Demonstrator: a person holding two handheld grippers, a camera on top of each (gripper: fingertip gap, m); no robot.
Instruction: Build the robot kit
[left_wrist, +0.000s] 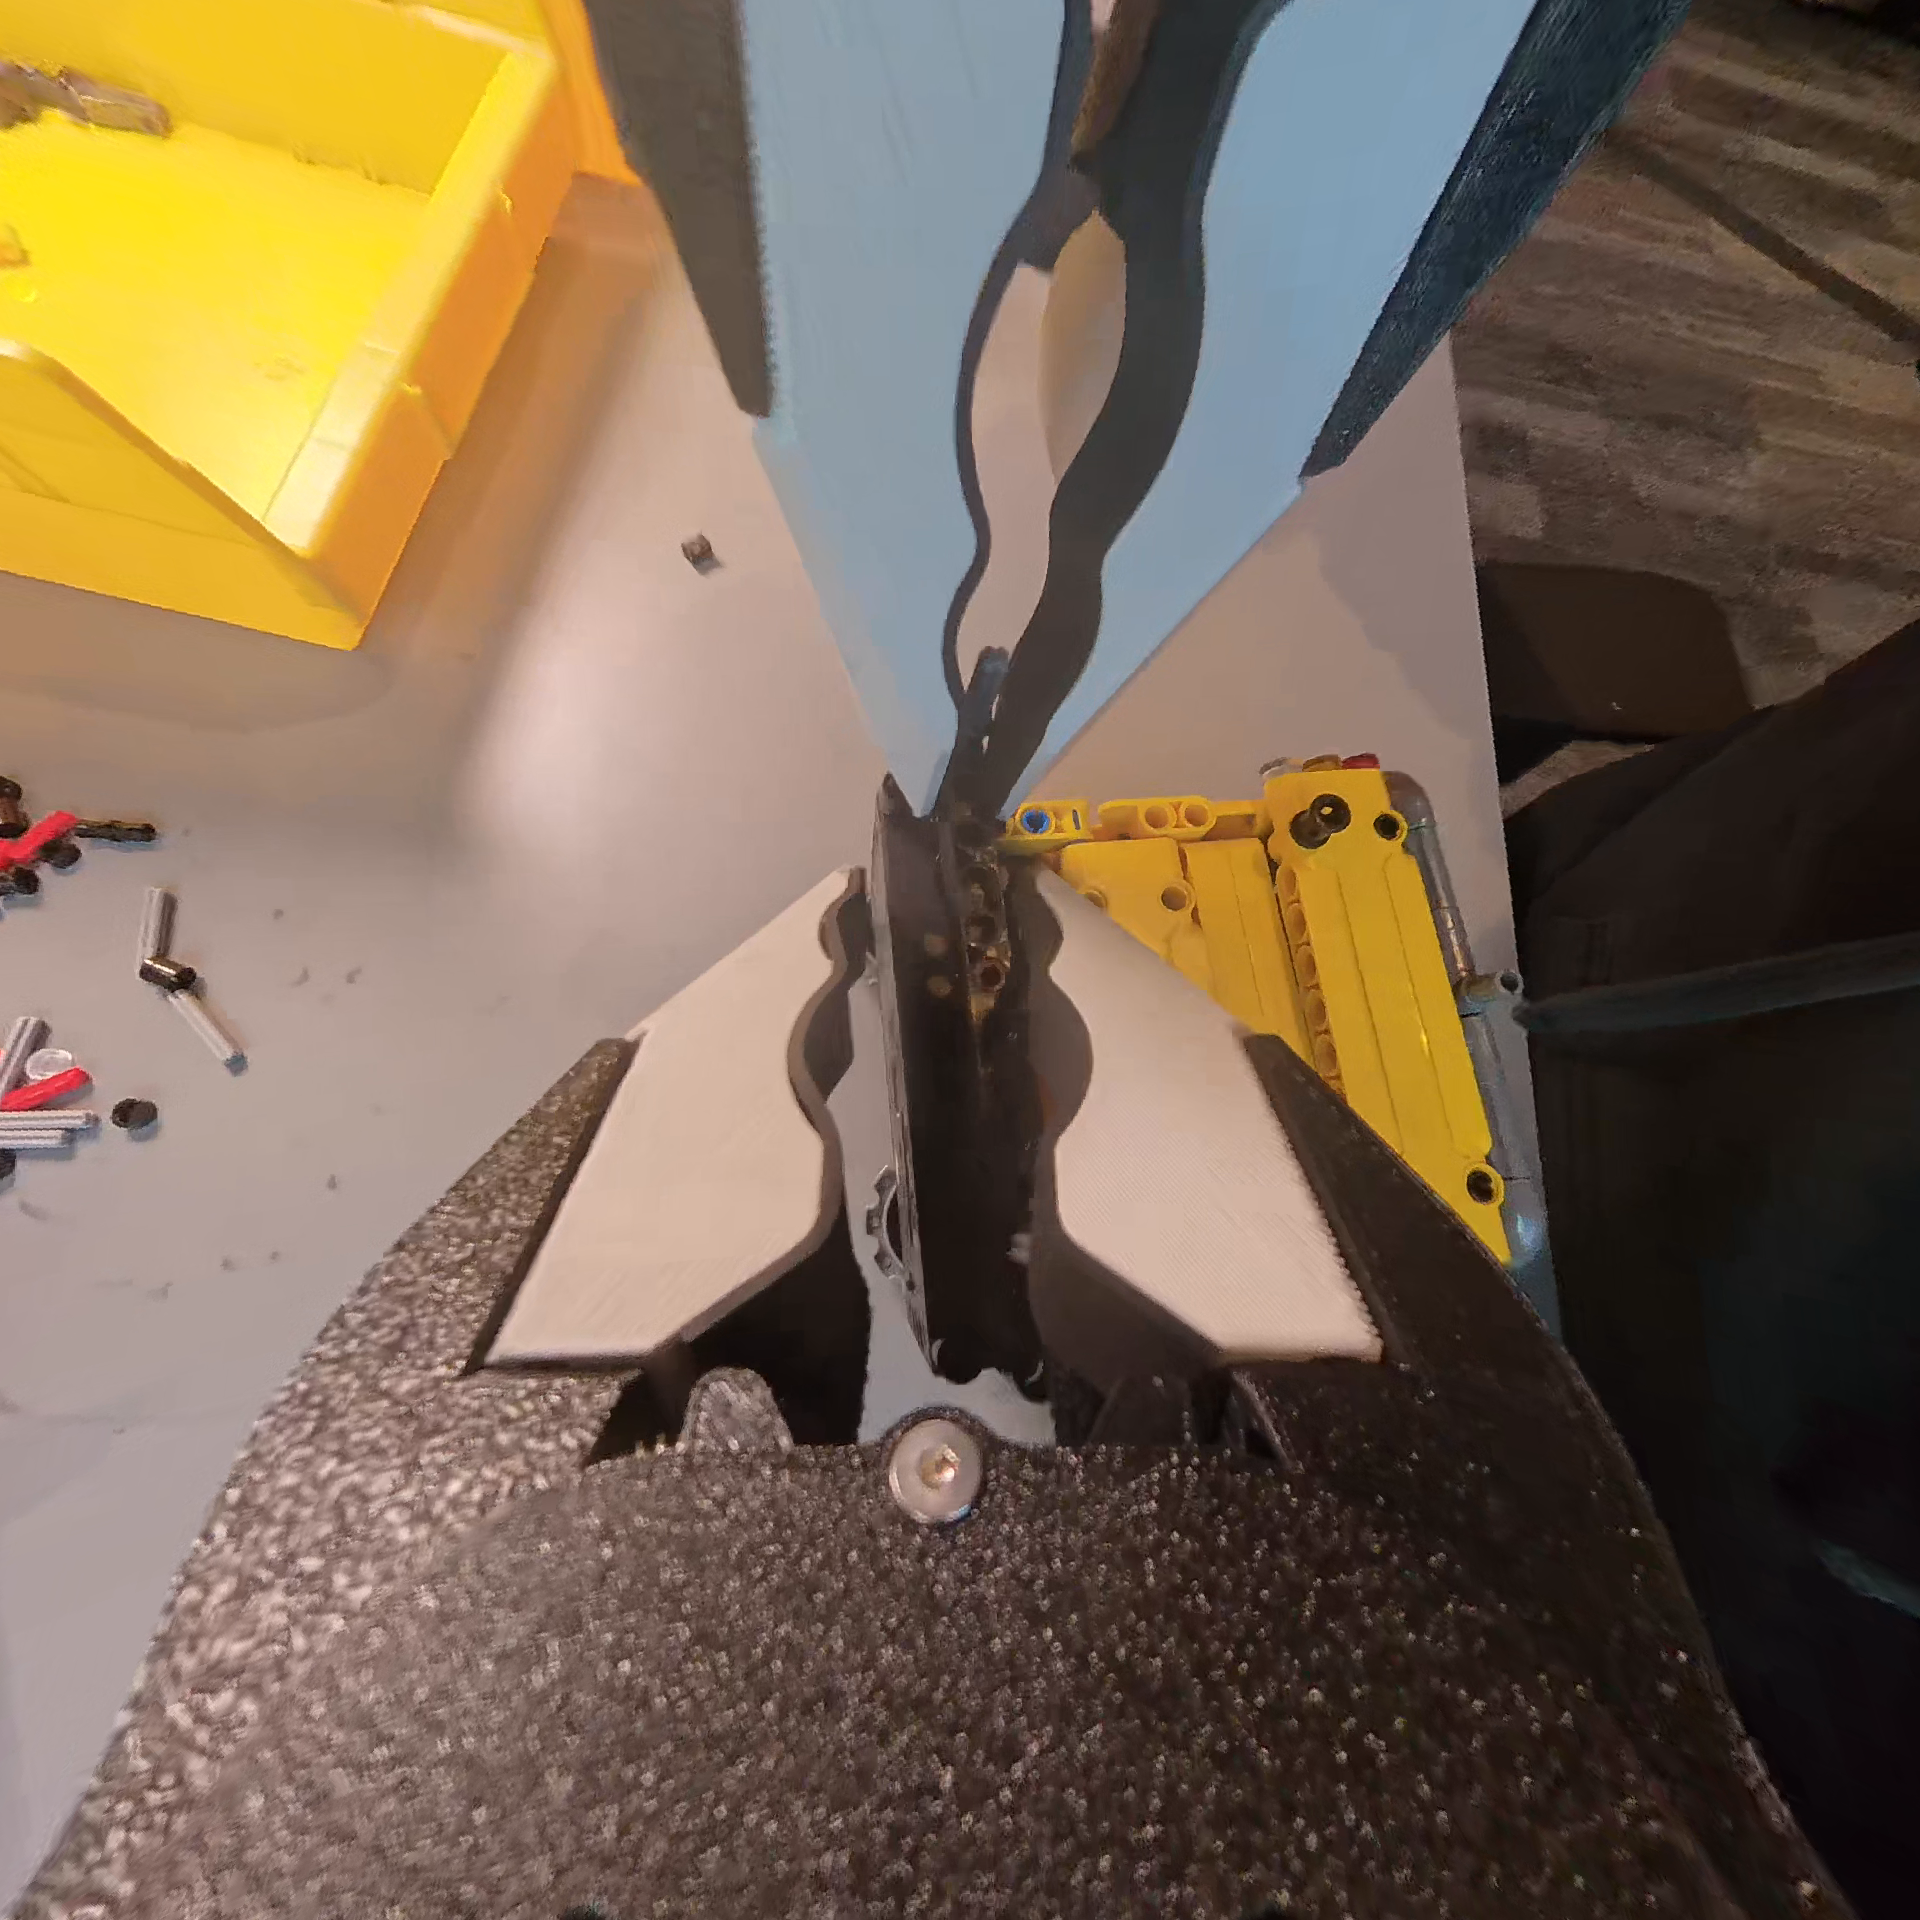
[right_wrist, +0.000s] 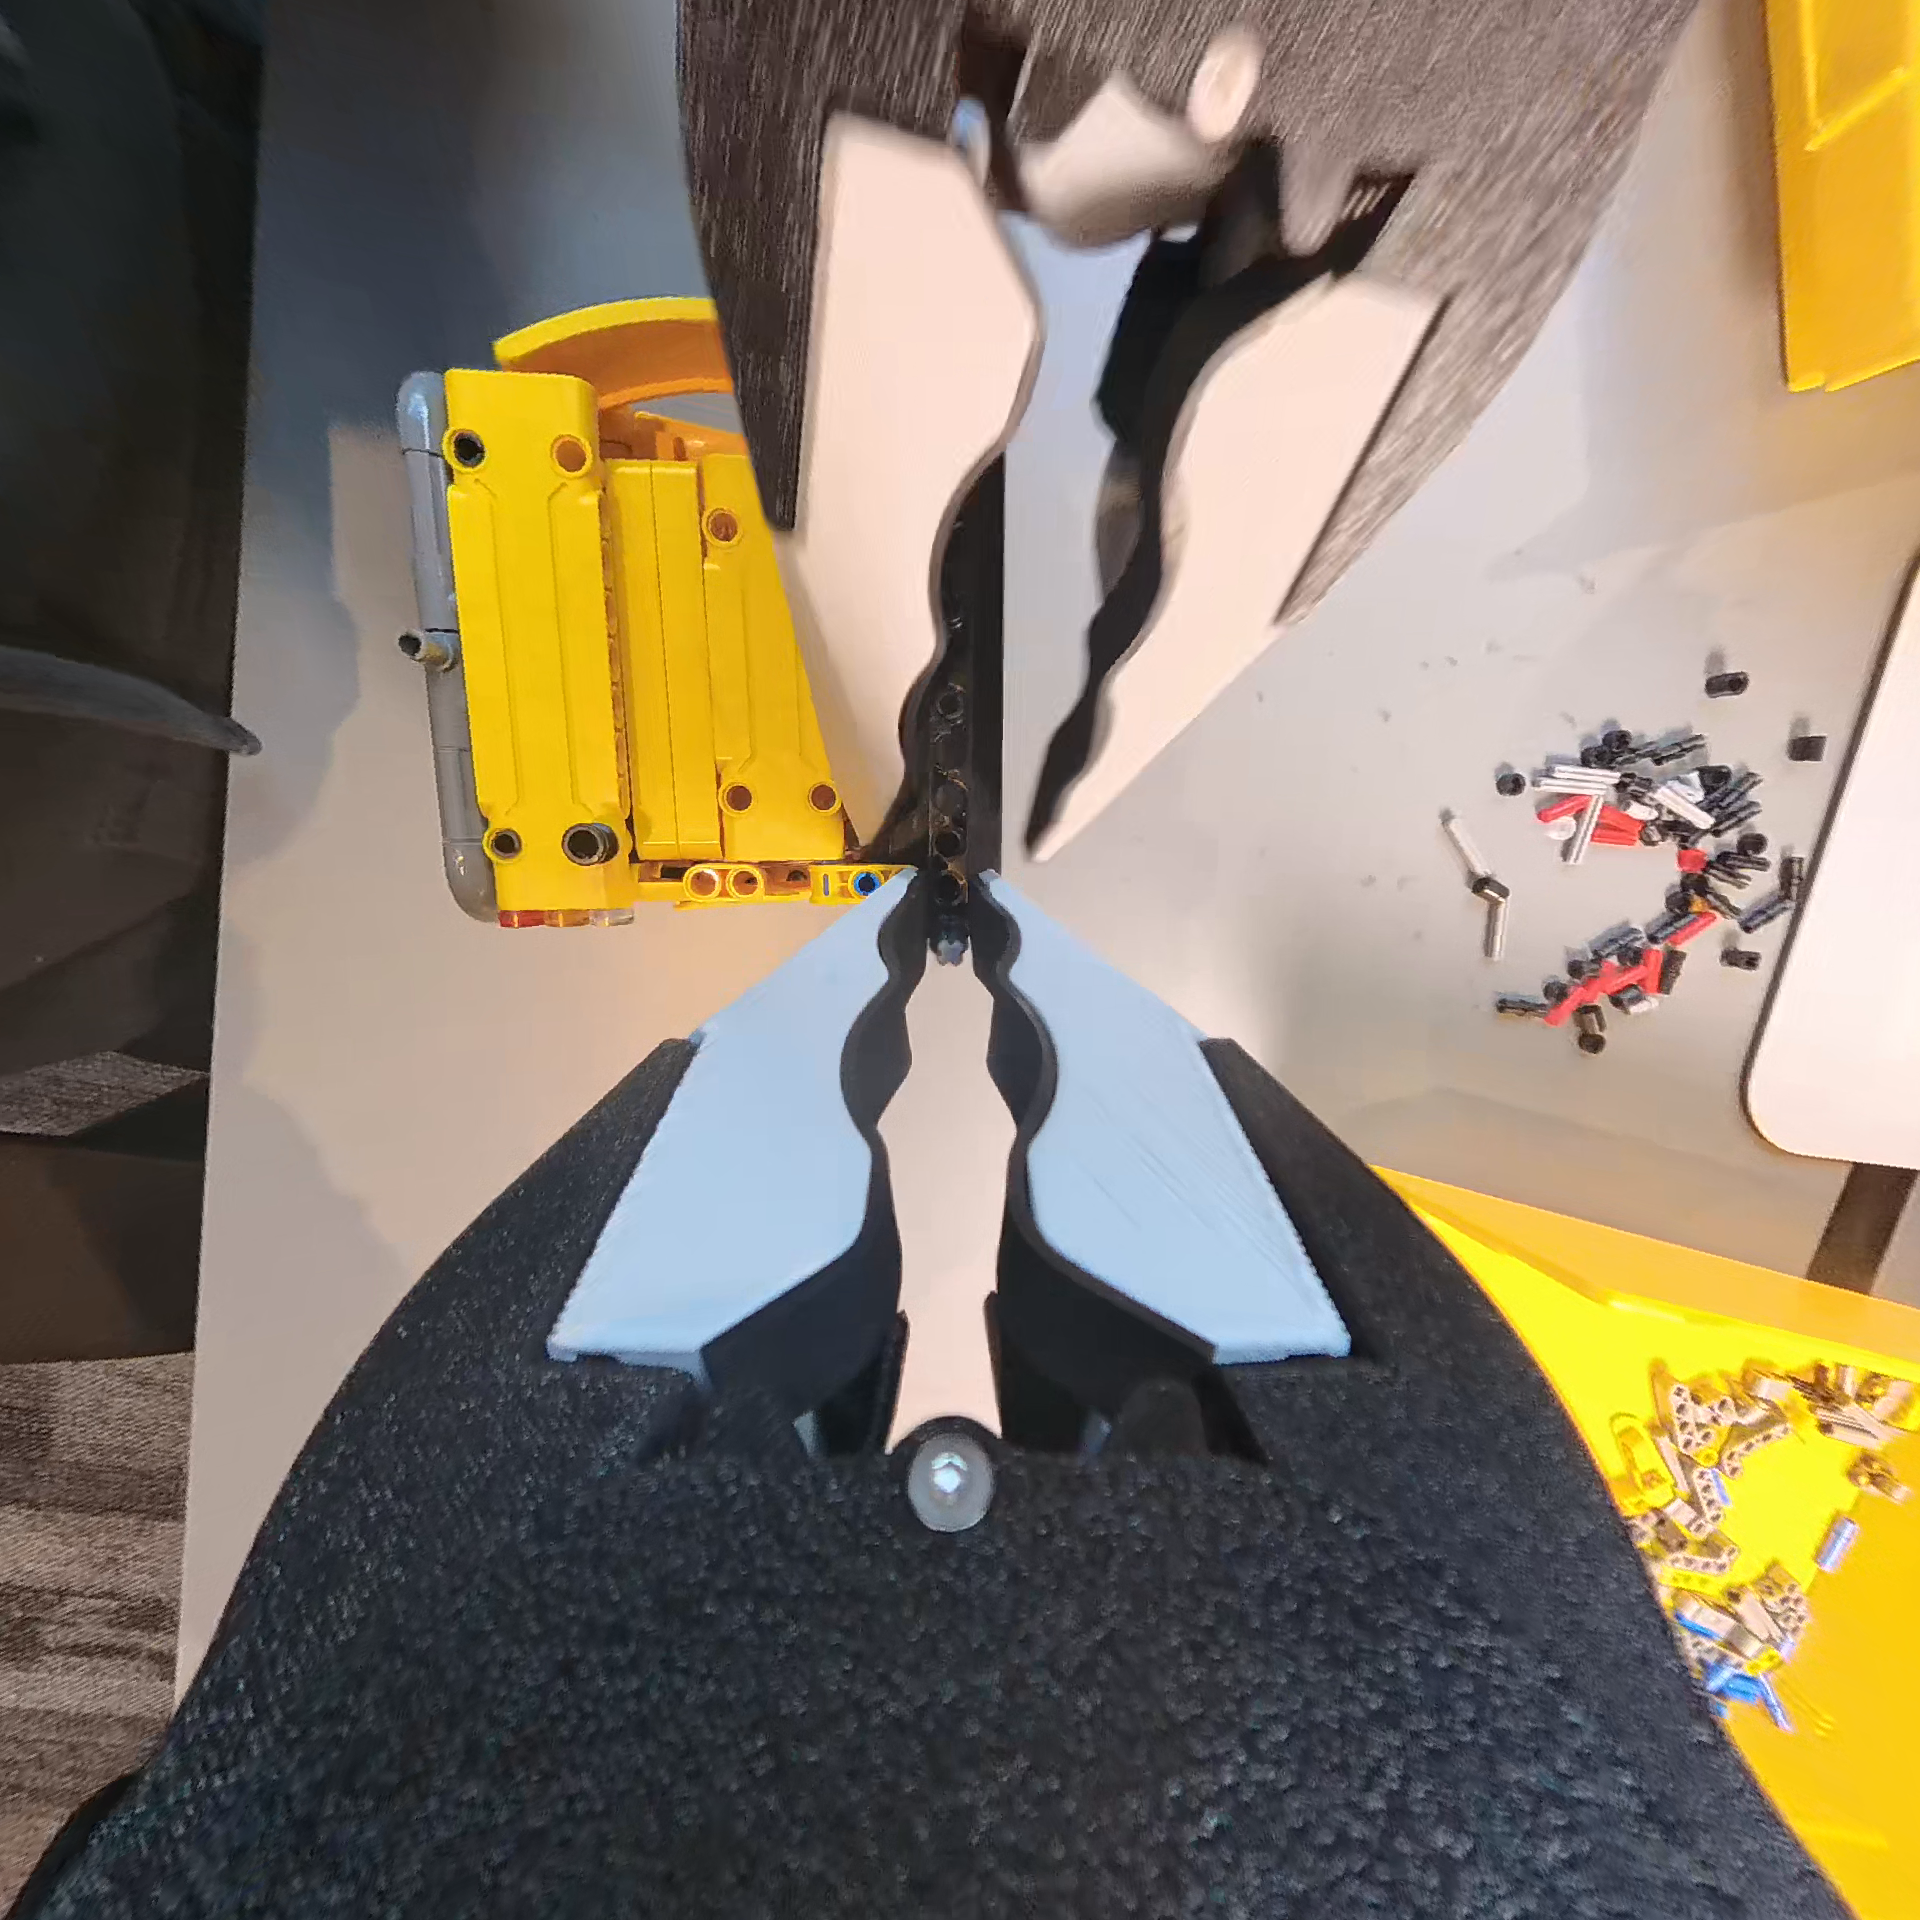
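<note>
Right wrist view: right gripper (right_wrist: 948, 914) fingers pinch a small pin at the black beam (right_wrist: 951, 758); left gripper (left_wrist: 951, 997) clamps that beam; keep both aligned.

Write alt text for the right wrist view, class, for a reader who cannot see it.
The right gripper pinches a small pin at the end of a black perforated plastic beam, which the left gripper clamps from the opposite side. A yellow plastic brick model sits left; loose black, red and grey pins lie right.

open room: bare table (left_wrist: 582, 790) at centre left of the left wrist view
in the way: yellow bin (left_wrist: 249, 312) upper left, loose pins (left_wrist: 62, 935) left edge, yellow brick model (left_wrist: 1299, 966) right
</note>
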